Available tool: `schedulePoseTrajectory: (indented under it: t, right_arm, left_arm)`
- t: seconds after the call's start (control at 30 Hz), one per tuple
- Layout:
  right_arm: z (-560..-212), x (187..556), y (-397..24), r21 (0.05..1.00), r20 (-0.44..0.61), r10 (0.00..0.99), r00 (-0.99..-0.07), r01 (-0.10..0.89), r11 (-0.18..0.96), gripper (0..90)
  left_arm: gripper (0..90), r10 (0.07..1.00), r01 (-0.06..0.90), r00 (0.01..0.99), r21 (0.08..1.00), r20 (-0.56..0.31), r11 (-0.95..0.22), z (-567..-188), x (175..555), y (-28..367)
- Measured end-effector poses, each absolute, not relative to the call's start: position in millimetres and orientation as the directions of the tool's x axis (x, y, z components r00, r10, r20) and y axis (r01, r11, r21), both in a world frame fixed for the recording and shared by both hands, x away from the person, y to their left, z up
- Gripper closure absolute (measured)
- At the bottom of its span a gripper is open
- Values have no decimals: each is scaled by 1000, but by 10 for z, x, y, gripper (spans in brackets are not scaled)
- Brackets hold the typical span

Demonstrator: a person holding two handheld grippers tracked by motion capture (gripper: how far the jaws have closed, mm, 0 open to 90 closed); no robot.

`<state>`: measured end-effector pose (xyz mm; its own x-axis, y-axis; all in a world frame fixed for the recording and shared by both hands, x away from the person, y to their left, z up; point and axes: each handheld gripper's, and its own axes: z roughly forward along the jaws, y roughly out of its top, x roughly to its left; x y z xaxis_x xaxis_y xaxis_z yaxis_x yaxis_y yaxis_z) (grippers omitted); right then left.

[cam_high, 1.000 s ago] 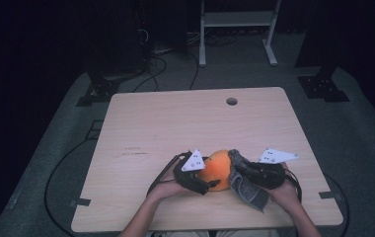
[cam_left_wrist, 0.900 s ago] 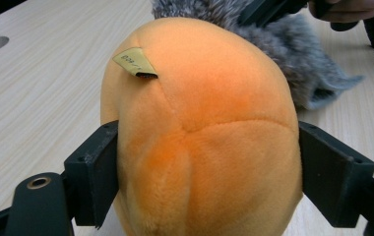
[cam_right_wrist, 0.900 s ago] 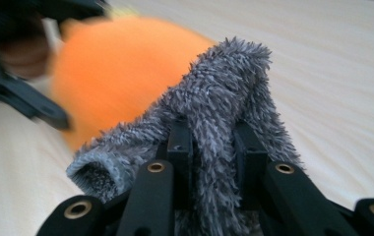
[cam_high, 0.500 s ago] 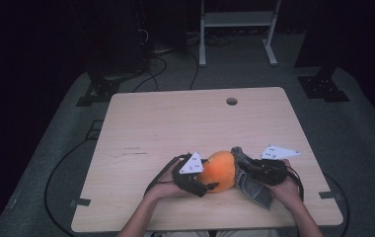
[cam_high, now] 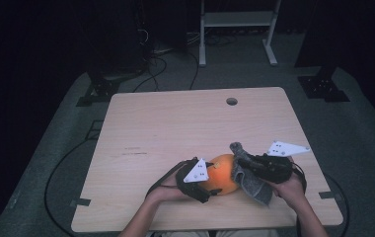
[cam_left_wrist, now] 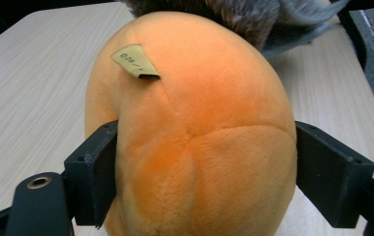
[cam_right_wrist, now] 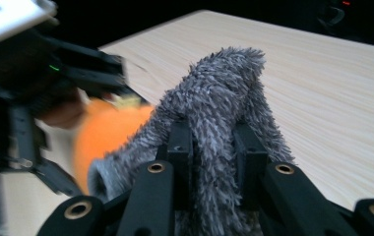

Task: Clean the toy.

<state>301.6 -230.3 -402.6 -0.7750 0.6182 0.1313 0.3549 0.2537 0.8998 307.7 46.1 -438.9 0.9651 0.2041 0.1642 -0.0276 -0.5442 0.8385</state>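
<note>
An orange plush ball [cam_high: 221, 173] rests on the wooden table [cam_high: 175, 123] near its front edge. My left gripper [cam_high: 209, 186] has the ball between its jaws from the left; the jaws have just been opening a little, but both pads still touch its sides. In the left gripper view the ball [cam_left_wrist: 200, 98] bulges between the jaws of the left gripper [cam_left_wrist: 207, 182], with a small tan tag on top. My right gripper [cam_high: 247, 167] is shut on a grey fuzzy cloth [cam_high: 253, 183] draped against the ball's right side. In the right gripper view the cloth [cam_right_wrist: 219, 98] stands up out of the right gripper [cam_right_wrist: 213, 142].
A round cable hole [cam_high: 231, 101] sits near the table's far edge. A white metal stand [cam_high: 237, 19] is on the floor behind the table. Cables trail over the grey floor at the left. The person's forearms enter from the bottom.
The right gripper has lifted slightly with the grey cloth, whose free end now stands up beside the ball. The left hand and the ball have stayed in place.
</note>
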Motion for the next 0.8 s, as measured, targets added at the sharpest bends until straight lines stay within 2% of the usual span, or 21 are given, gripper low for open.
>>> schedulePoseTrajectory:
  t: [0.1,0.17,0.27,0.43,0.53,0.63,0.77,0.8]
  right_arm:
    - [-4137,3035,-2249,881,127,620,-775,375,288,734]
    - [-4174,3045,-2270,879,152,615,-773,391,274,735]
    - [-4221,3073,-2352,872,172,616,-769,410,269,734]
    - [-4378,3164,-2547,832,213,675,-706,493,253,734]
    - [-4298,3135,-2566,847,214,664,-716,475,239,733]
    - [-4133,3078,-2482,883,220,611,-760,422,206,732]
    - [-4141,3056,-2327,880,180,596,-783,398,258,729]
    - [-4176,3073,-2338,877,202,594,-779,414,244,730]
  left_arm:
    - [91,282,94,957,850,66,-519,-4323,3151,469]
    - [75,293,129,956,842,36,-523,-4338,3169,458]
    - [161,270,83,960,846,74,-527,-4352,3128,439]
    - [184,231,44,968,841,97,-539,-4357,3101,453]
    - [185,183,-4,975,830,128,-557,-4358,3077,462]
    - [185,148,-41,978,824,149,-565,-4370,3055,455]
    - [185,141,-35,980,811,143,-583,-4363,3042,463]
    - [184,146,-32,979,812,143,-582,-4359,3050,469]
